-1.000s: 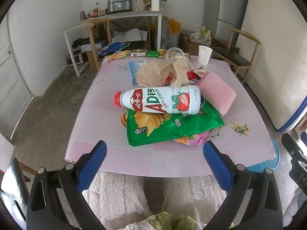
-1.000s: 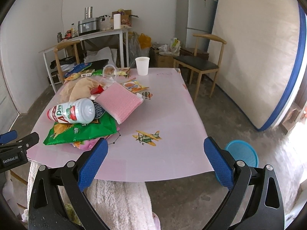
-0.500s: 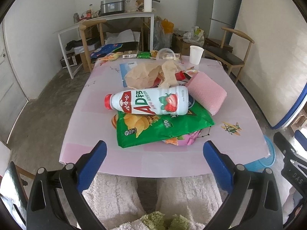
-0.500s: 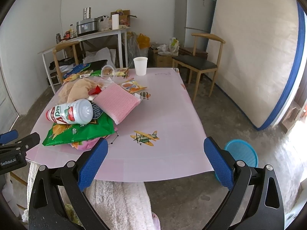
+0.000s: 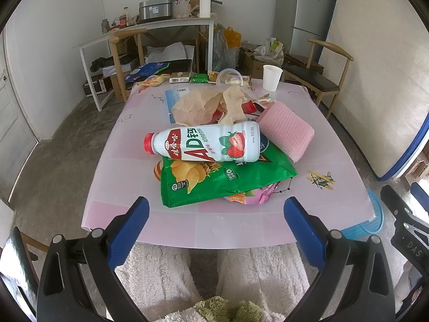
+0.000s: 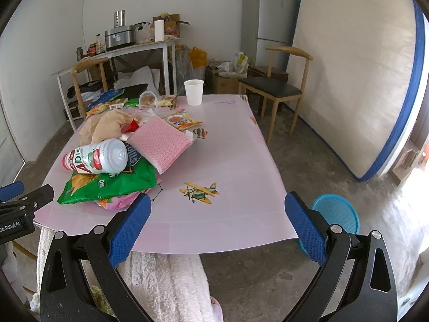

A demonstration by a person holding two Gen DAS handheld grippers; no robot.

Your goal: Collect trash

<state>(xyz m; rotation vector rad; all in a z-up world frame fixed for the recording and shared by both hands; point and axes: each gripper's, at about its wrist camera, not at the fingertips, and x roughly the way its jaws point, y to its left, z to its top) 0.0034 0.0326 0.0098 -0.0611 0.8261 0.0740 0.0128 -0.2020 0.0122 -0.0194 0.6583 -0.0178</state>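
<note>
On the table (pink) lies a bottle; tools agape.

The white drink bottle lying on its side carries large letters "AD" on a red band, beside a strawberry picture. The green chip bag under it shows "55" in a small dark badge. In the left wrist view the right tool reads "DAS"; in the right wrist view the left tool reads "GenRobot.AI".
</note>
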